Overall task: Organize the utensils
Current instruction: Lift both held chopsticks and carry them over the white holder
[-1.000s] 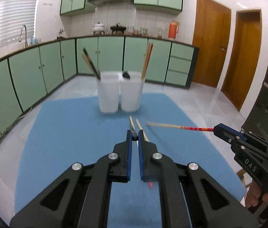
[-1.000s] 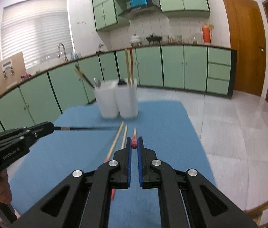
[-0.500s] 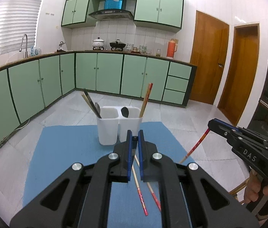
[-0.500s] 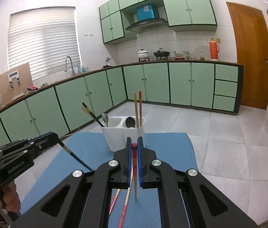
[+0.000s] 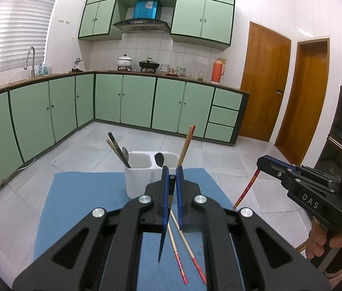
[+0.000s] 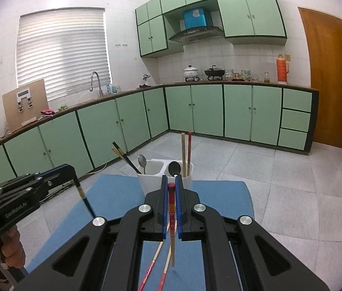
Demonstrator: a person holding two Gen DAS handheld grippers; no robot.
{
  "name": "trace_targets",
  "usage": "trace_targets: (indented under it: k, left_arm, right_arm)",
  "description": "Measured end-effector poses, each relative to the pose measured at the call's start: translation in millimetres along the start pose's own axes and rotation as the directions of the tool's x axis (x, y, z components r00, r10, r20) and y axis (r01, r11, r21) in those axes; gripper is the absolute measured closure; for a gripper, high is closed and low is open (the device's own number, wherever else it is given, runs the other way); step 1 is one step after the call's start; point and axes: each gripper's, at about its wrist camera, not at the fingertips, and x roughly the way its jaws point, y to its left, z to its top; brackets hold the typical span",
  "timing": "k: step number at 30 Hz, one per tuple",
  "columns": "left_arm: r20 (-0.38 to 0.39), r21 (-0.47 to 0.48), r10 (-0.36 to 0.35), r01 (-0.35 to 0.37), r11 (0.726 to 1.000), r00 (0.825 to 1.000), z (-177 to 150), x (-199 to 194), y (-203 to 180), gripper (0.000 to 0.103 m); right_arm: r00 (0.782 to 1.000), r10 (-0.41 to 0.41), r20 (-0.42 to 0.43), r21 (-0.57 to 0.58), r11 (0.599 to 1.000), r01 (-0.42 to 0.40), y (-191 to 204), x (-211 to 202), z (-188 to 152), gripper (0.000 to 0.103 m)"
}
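A white two-compartment holder (image 5: 139, 179) (image 6: 157, 168) stands at the far end of a blue mat (image 5: 78, 194) (image 6: 219, 194). It holds dark chopsticks and a spoon on the left, a spoon and red-ended chopsticks on the right. My left gripper (image 5: 170, 175) is shut on a dark chopstick (image 5: 163, 240) that hangs tip down; it also shows in the right wrist view (image 6: 83, 197). My right gripper (image 6: 171, 184) is shut on a red-ended chopstick (image 6: 172, 220) that hangs tip down; it also shows in the left wrist view (image 5: 246, 189). Two red-ended chopsticks (image 5: 183, 249) (image 6: 156, 264) lie on the mat below.
Green kitchen cabinets (image 5: 134, 101) run along the far walls under a counter with pots. A tiled floor (image 6: 292, 194) surrounds the table. Wooden doors (image 5: 263, 80) stand on the right.
Both grippers have risen and tilted level, lifting their chopsticks off the mat. The chopsticks have swung from lying flat to hanging tip down.
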Motion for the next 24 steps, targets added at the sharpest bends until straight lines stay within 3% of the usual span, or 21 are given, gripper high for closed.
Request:
trace_targets:
  k: [20,24]
  left_arm:
    - [0.104,-0.027,0.008,-0.006,1.0,0.995,71,24,18,0.099]
    - [0.13,-0.035,0.005,0.0,0.999,0.992,90,30,21,0.103]
  right_arm:
    - [0.992,0.028,0.122,-0.043,0.999,-0.023,17,21,71,0.097]
    - [0.99,0.033,0.139,-0.054,0.998,-0.026,20,30,87,0.097]
